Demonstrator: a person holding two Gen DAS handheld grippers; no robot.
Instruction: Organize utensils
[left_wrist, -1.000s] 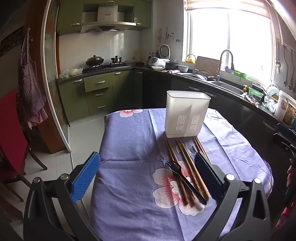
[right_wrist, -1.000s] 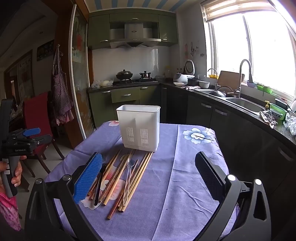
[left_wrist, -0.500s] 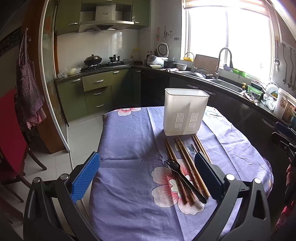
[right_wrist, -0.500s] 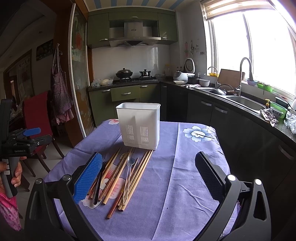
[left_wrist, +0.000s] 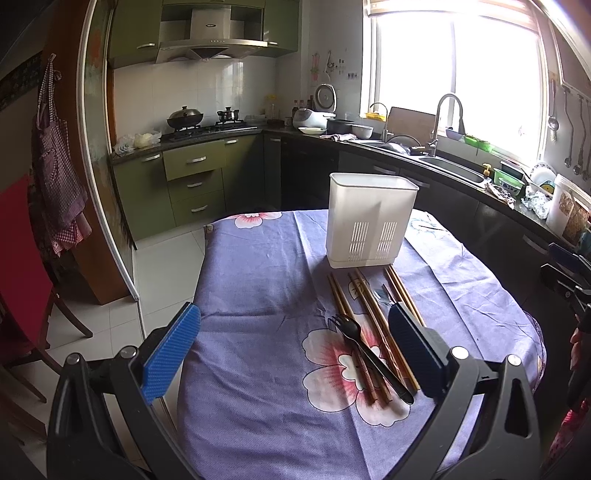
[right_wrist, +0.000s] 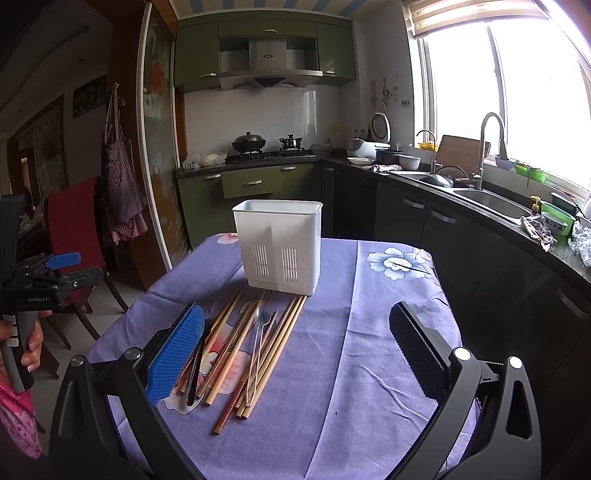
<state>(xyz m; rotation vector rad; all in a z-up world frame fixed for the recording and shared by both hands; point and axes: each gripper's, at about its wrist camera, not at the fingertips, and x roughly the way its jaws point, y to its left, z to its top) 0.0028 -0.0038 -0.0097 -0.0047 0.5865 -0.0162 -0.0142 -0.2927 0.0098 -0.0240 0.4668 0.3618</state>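
While both tools hang above the purple floral tablecloth (right_wrist: 369, 332), the left gripper (left_wrist: 295, 343) and right gripper (right_wrist: 297, 345) are spread wide, grasping nothing. Brown wooden chopsticks (right_wrist: 236, 339) lie fanned before the upright white slotted plastic utensil holder (right_wrist: 280, 247) (a black plastic spoon (left_wrist: 373, 358) rests across them).

white slotted holder (left_wrist: 369, 221), purple floral tablecloth (left_wrist: 258, 295), tan chopsticks (right_wrist: 280, 339), black spork (left_wrist: 369, 354), olive-green cabinets (left_wrist: 192, 177)
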